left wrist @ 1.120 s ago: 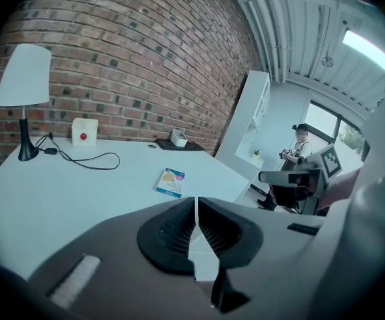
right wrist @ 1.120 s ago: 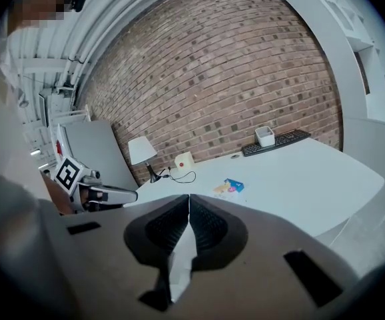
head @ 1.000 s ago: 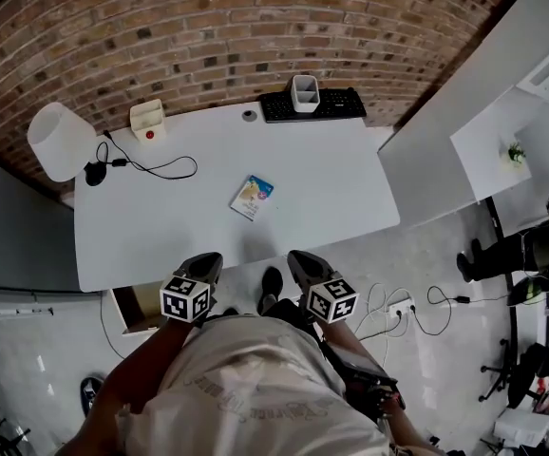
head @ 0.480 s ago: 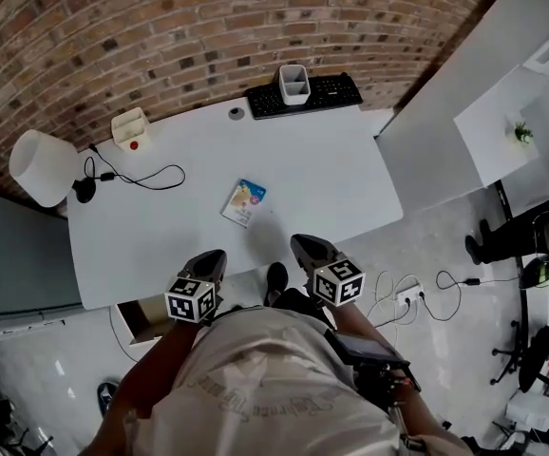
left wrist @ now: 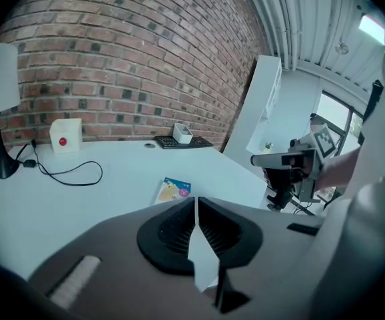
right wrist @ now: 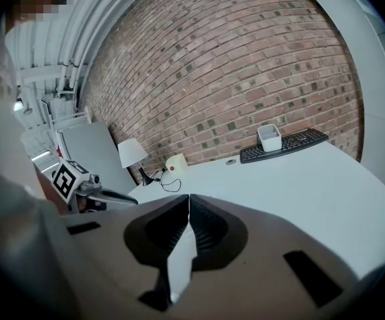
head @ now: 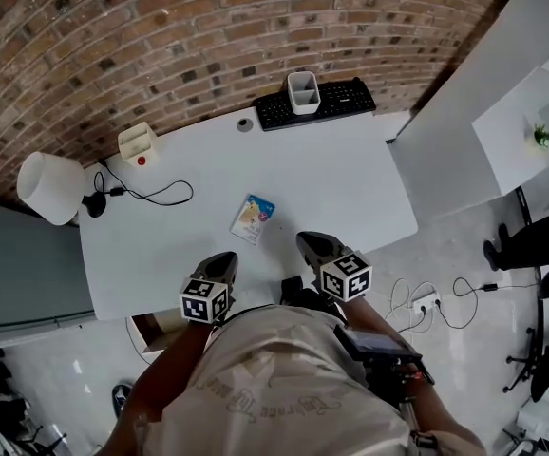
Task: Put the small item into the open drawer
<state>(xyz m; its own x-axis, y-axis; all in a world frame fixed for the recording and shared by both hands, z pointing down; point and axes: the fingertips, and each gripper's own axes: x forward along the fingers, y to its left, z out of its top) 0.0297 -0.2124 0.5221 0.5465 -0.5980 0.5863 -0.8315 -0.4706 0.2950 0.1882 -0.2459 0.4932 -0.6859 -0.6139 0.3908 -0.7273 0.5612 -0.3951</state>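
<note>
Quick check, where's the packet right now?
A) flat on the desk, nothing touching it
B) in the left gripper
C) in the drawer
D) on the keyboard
A: the packet lies flat on the desk, ahead of the left gripper and right gripper, both shut and empty.
</note>
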